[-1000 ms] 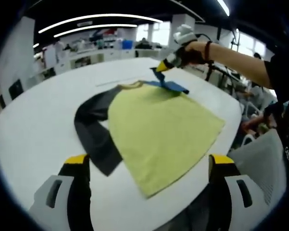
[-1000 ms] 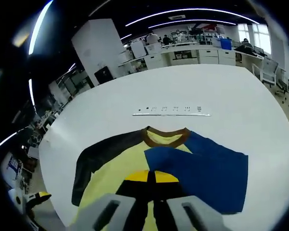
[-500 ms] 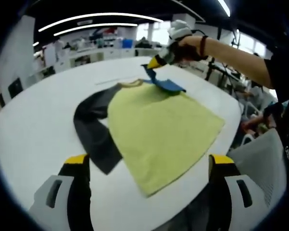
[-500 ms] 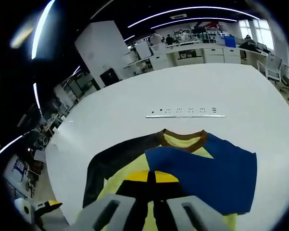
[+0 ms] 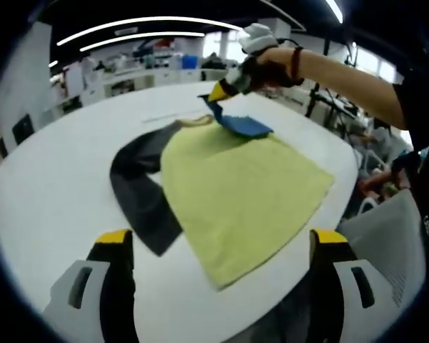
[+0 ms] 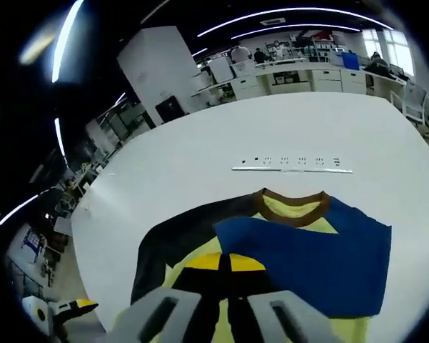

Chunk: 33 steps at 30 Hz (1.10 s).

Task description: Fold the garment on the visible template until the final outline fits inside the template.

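The blue sleeve is pinched and lifted by the right gripper at the frame's bottom, while the left gripper is held spread above the table edge.

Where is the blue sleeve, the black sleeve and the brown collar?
blue sleeve (image 6: 321, 261), right gripper view, middle of the sleeve.
black sleeve (image 5: 139, 196), left gripper view, middle of the sleeve.
brown collar (image 6: 291, 216), right gripper view, front band.

left gripper view sits back, low over the round white table; right gripper view hangs close above the yellow shirt with black and blue sleeves (both share it).
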Available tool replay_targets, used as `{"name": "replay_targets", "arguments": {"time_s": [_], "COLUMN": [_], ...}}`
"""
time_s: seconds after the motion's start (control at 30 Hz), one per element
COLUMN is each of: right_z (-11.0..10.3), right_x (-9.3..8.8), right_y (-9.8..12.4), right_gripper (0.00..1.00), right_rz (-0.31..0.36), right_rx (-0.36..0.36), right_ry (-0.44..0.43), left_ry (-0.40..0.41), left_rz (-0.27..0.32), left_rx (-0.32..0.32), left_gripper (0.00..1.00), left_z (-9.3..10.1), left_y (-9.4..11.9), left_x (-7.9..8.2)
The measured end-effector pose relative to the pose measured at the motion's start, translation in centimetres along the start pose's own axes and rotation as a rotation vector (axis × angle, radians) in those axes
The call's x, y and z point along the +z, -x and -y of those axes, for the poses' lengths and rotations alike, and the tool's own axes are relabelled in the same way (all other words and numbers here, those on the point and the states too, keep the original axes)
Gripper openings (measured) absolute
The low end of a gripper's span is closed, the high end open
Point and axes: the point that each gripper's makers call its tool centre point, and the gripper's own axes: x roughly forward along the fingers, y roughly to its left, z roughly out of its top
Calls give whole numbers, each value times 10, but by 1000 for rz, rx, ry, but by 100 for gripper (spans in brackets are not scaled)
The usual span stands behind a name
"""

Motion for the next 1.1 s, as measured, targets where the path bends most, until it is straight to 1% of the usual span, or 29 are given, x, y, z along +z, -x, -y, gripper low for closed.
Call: {"name": "replay_targets", "arguments": {"time_s": [0.17,0.33,0.7,1.1], "right_z": [-6,-15,-33,-56], "right_x": [0,-1,-1,-2], "right_y": [-3,-7,-15,-19], "right_gripper": [0,0,0,0], "right_rz": [-10,-15,-23,-29], "right_rx": [-1,8,26,58], "right_ry": [23,27,37,86], "left_ry": [2,5,12,17], "left_rz": [-3,-9,-2,-9], "left_rx": [-2,0,10,9], "left_gripper": [99,99,98,98], "left_z": [1,0,-3,-4], "left_y": [0,1,4,1], "left_x": [-2,-5,-4,-5]}}
